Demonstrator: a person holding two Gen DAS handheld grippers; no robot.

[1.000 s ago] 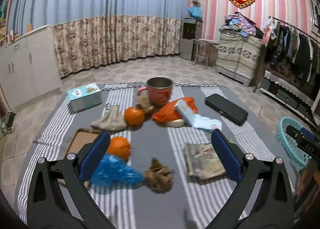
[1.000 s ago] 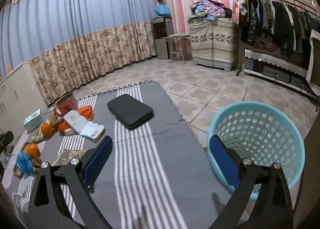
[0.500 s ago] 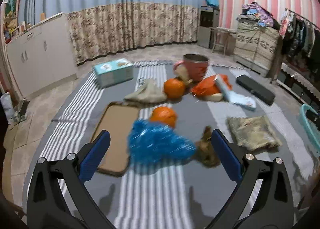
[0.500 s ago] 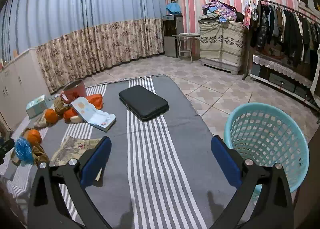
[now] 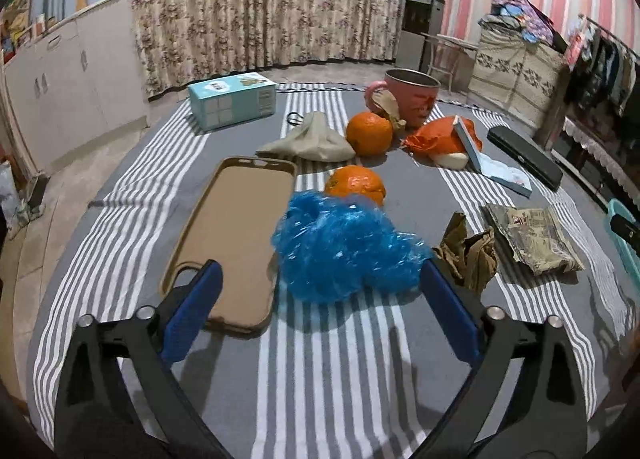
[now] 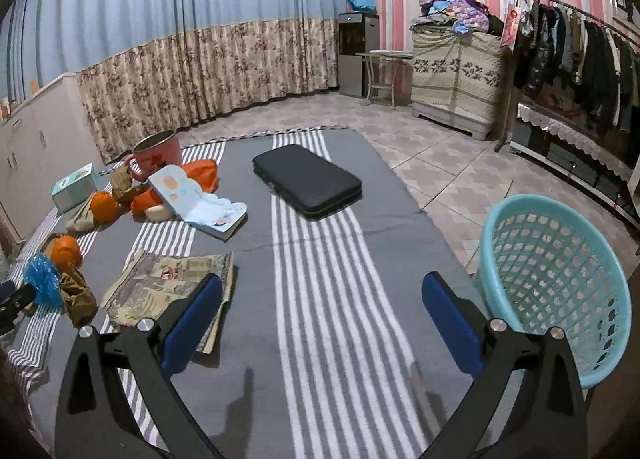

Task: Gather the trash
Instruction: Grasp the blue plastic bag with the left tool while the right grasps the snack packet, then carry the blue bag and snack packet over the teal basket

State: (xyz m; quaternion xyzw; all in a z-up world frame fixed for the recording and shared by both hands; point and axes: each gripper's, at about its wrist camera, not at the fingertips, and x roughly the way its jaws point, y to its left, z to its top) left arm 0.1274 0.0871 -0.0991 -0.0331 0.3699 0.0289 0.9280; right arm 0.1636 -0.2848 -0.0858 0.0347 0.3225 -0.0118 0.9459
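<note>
A crumpled blue plastic bag [image 5: 340,247] lies on the grey striped cloth [image 5: 328,359]. It sits between the fingers of my left gripper [image 5: 319,269], whose jaws are closing; the right pad is at the bag's edge and the left pad stands clear. A crumpled brown paper [image 5: 468,255] and a folded newspaper [image 5: 532,239] lie to the right of the bag. My right gripper [image 6: 320,281] is open over the cloth with nothing between its fingers. Its left finger overlaps the newspaper [image 6: 168,287], and a light blue basket [image 6: 560,271] stands on the floor at the right.
Beside the bag lie a tan phone case [image 5: 236,235] and an orange [image 5: 354,183]. Farther back are a second orange [image 5: 369,133], a beige cloth [image 5: 312,139], a pink mug [image 5: 412,99], an orange bag [image 5: 436,137], a book [image 5: 500,171], a black case [image 6: 306,181] and a teal box [image 5: 232,101].
My left gripper has come down and forward, so the blue bag now lies between its fingers. The right gripper has shifted slightly, and the newspaper now sits under its left finger.
</note>
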